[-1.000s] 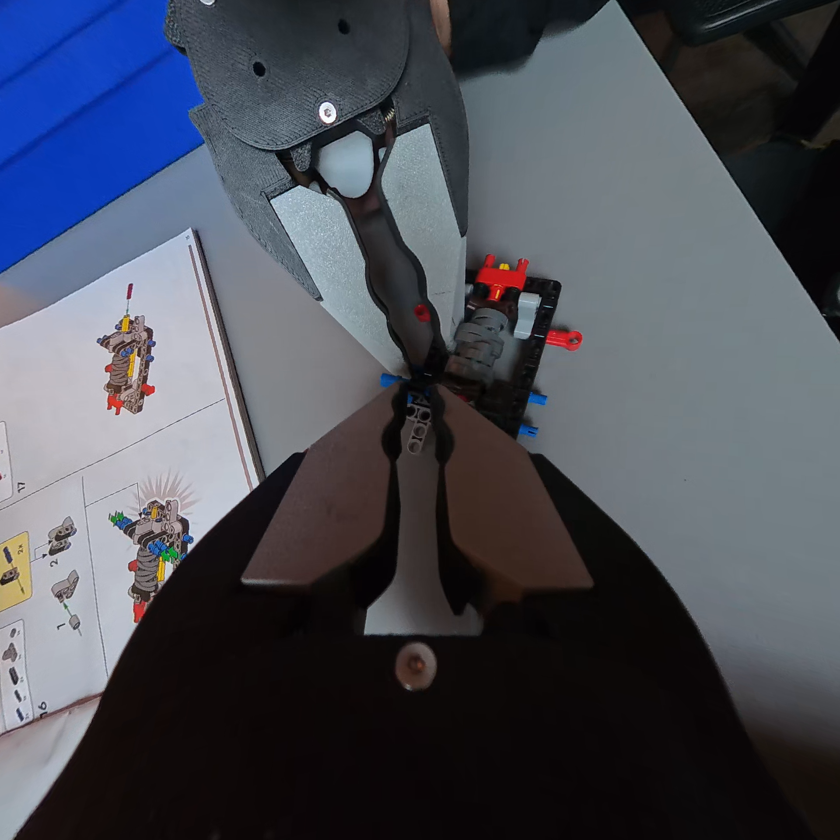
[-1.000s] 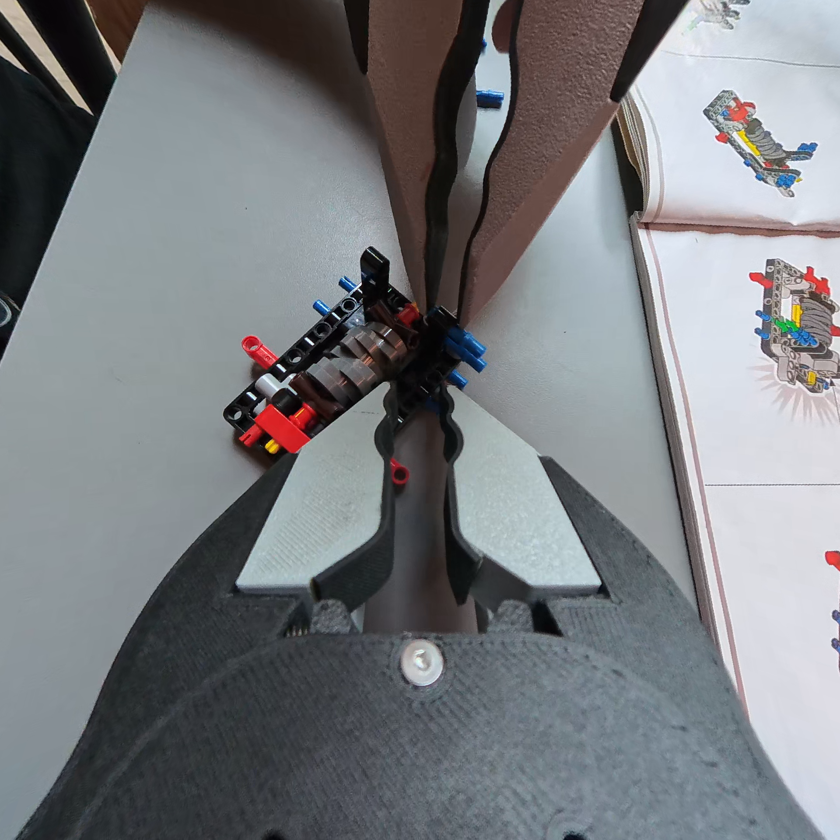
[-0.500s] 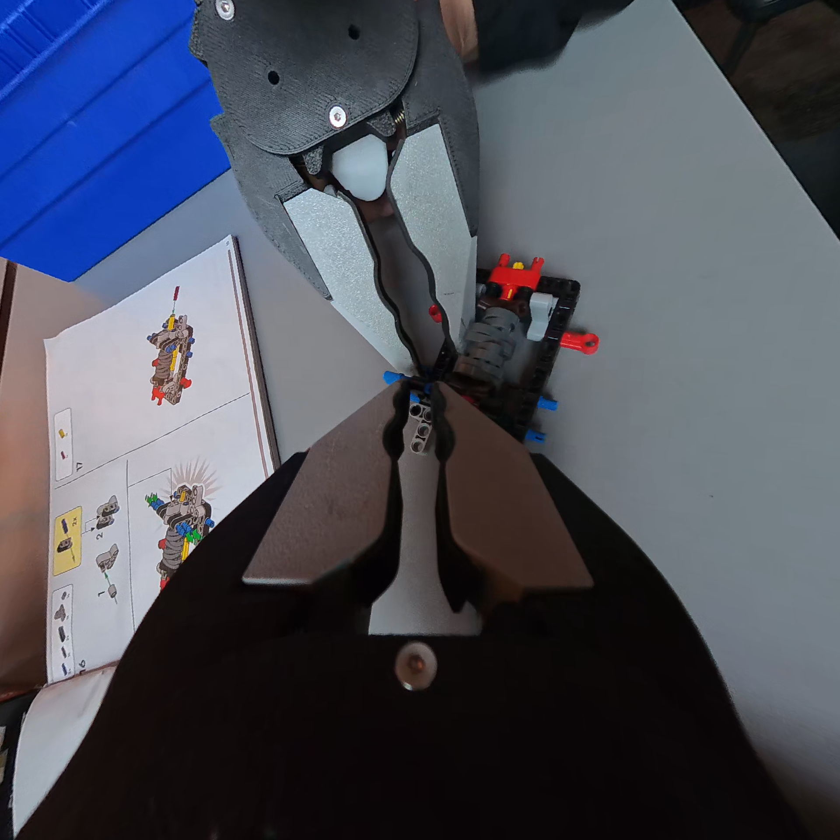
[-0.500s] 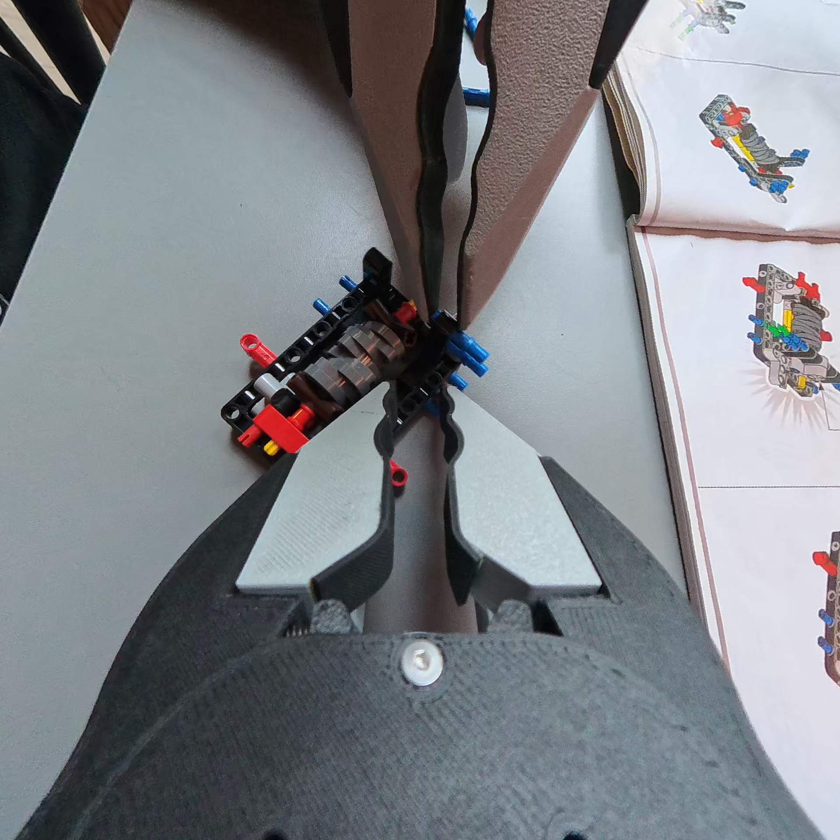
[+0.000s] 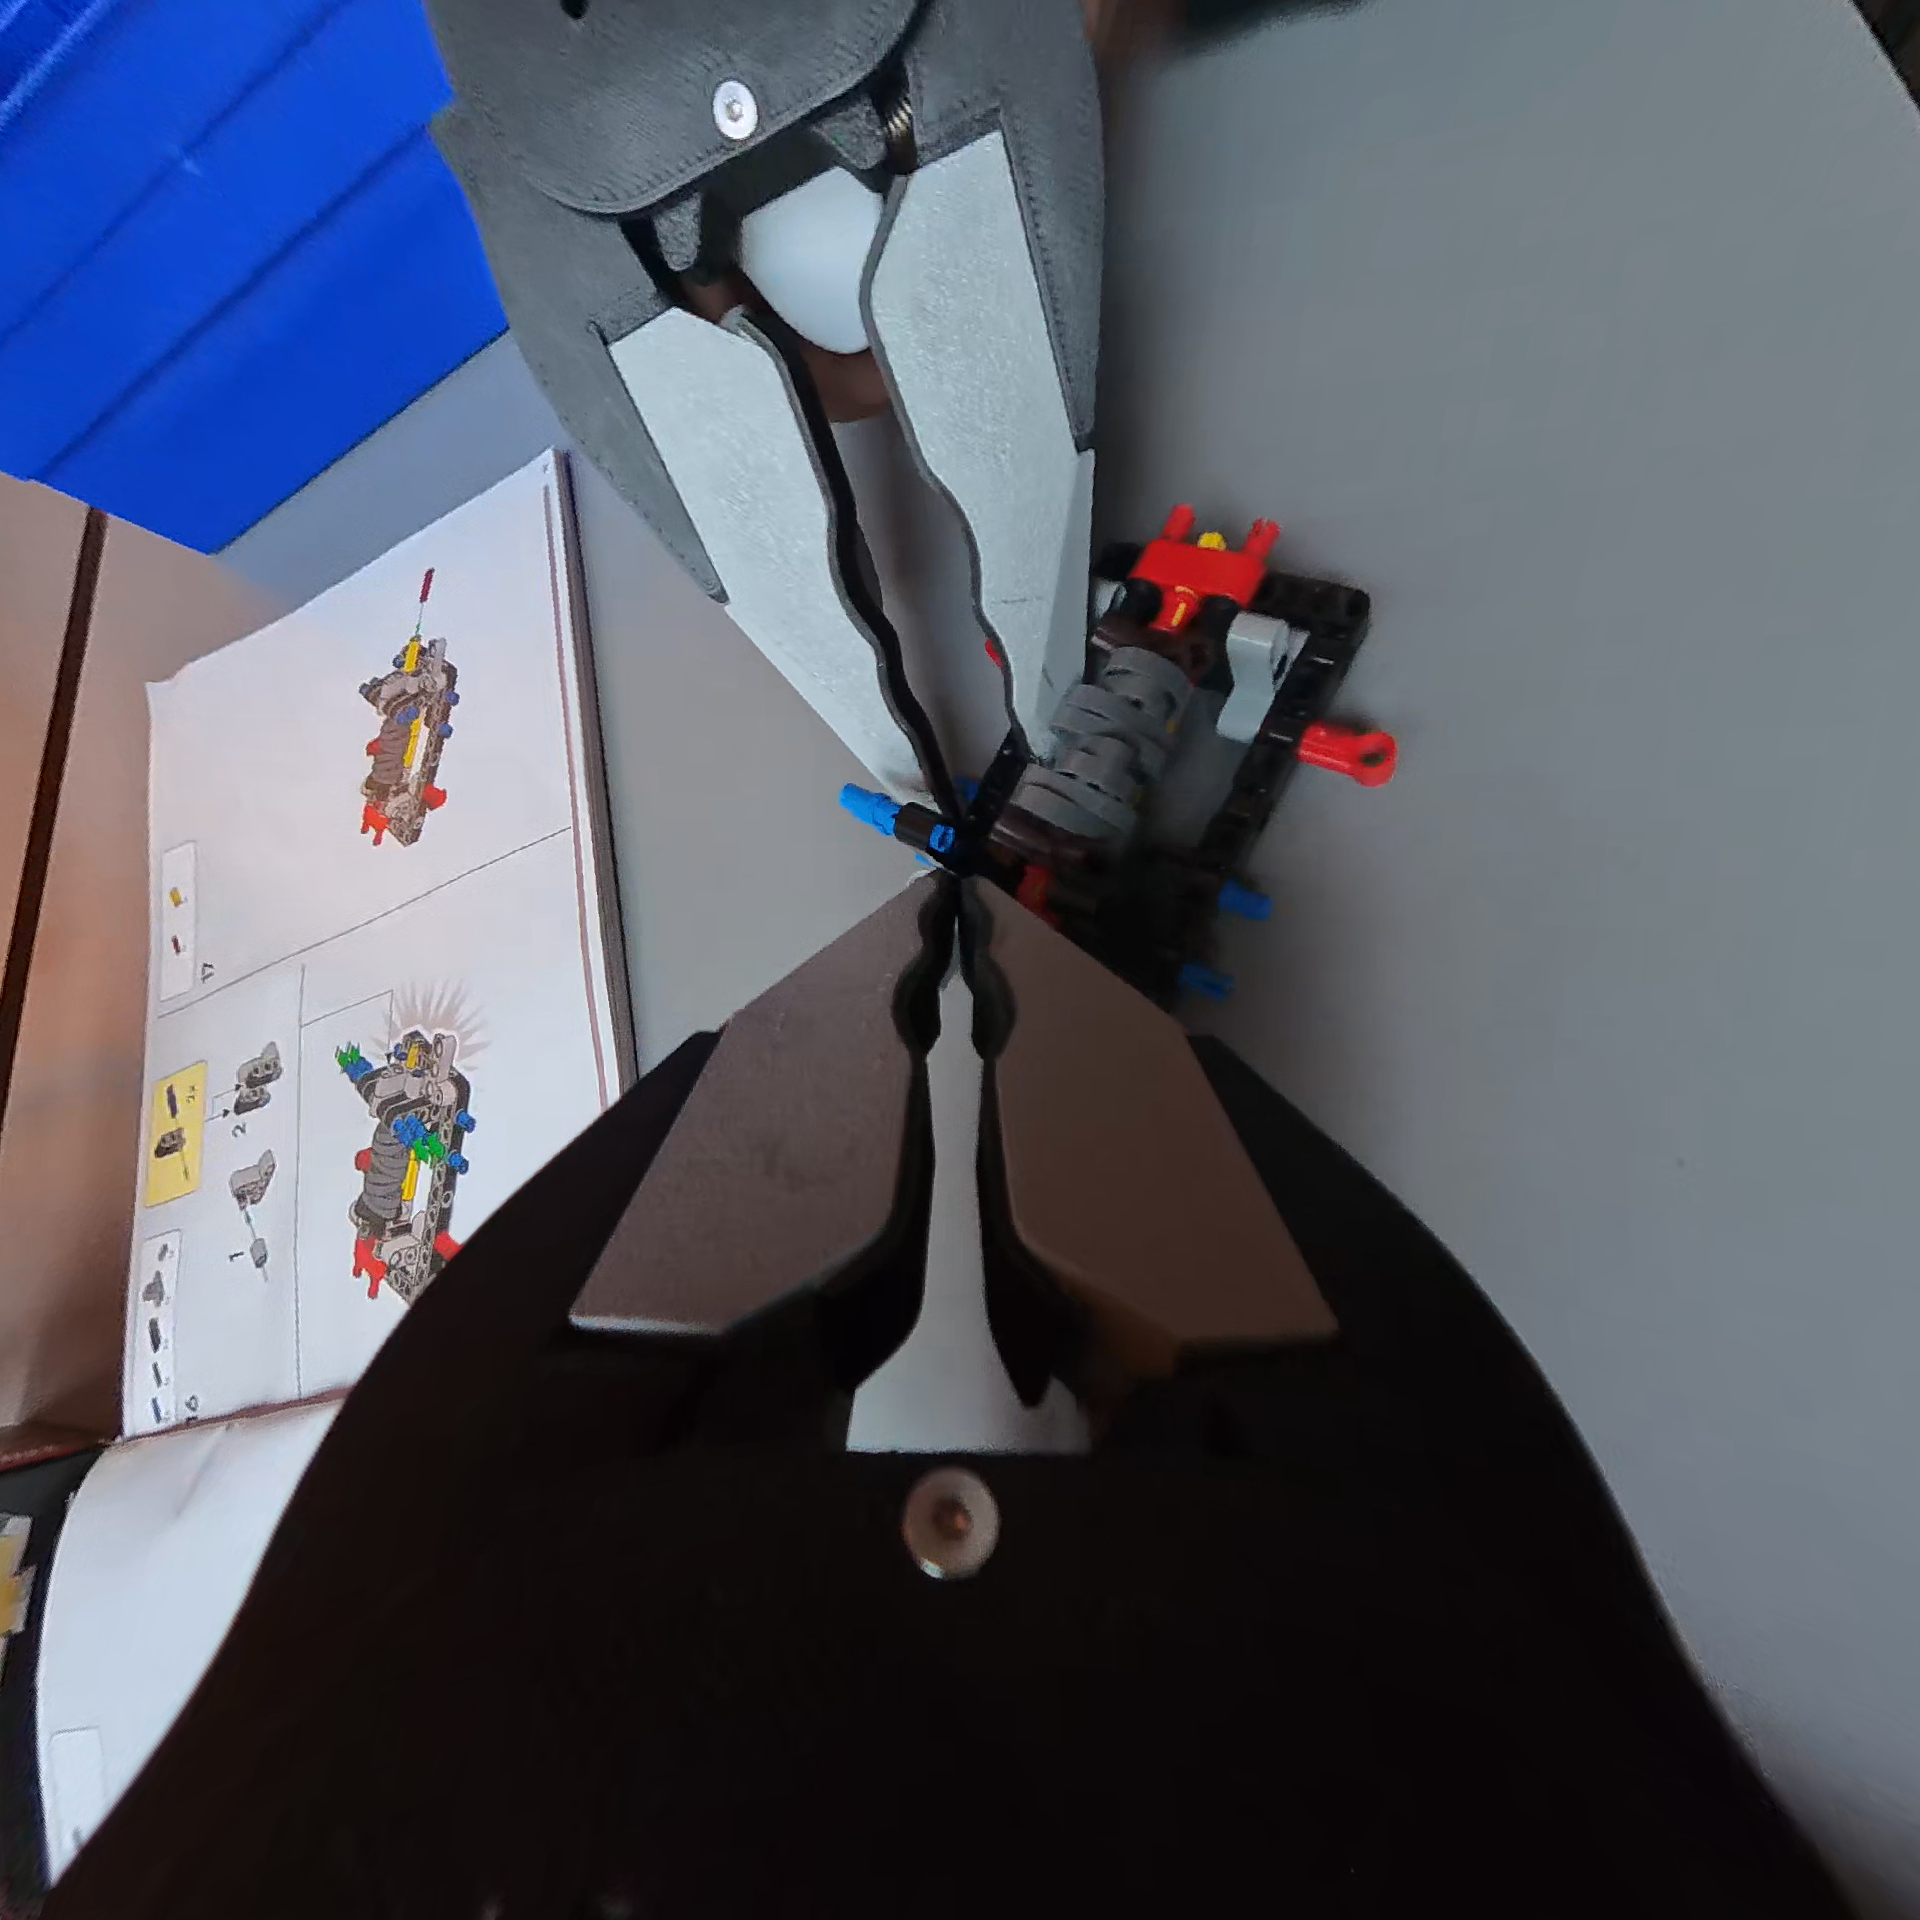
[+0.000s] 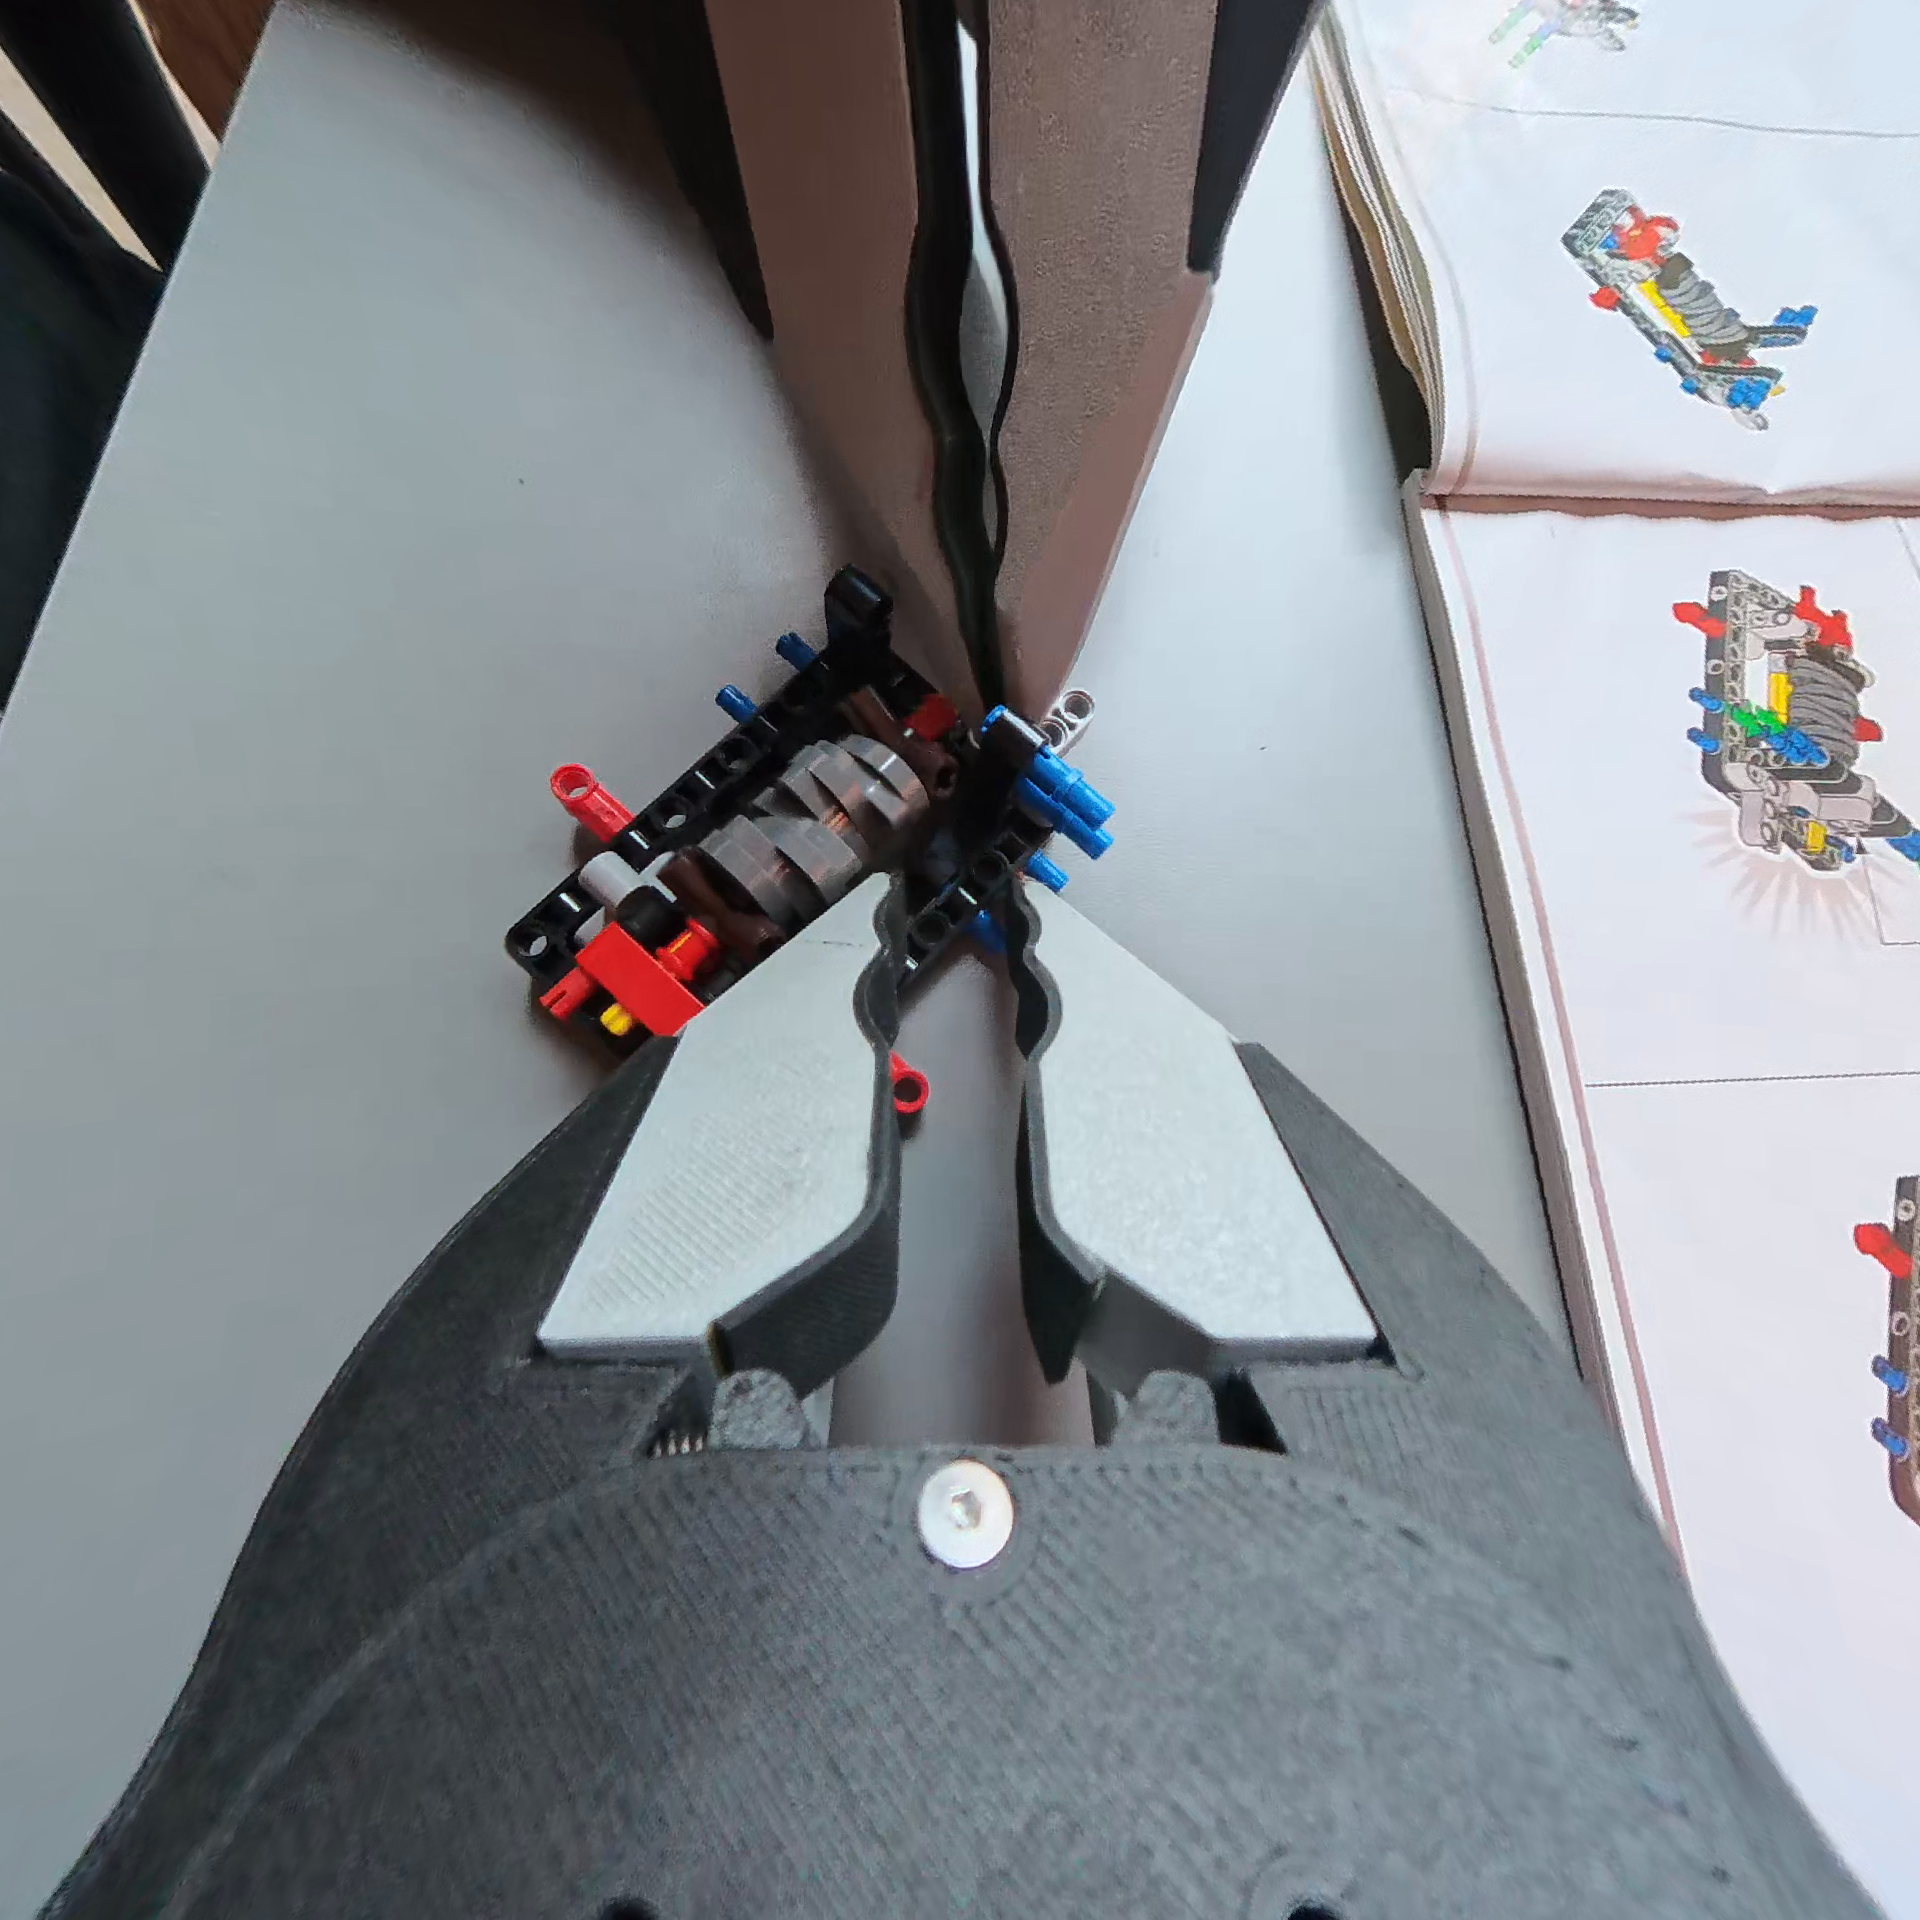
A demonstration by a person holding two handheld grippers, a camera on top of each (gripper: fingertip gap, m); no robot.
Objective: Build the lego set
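Since earlier: grey connector (image 6: 1070,714) carried against frame (image 5: 1288,748) end | left claw (image 5: 948,902) pinched together, right claw (image 6: 951,914) clamped on frame | build partly done, booklet (image 5: 416,831) steps remaining

left gripper (image 5: 951,891) pinched closed, right gripper (image 6: 961,914) clamped

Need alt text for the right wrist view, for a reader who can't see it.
The right gripper pinches the near black beam of a partly built lego assembly on a grey table, while the left gripper meets it from the far side. An open instruction booklet lies to the right.
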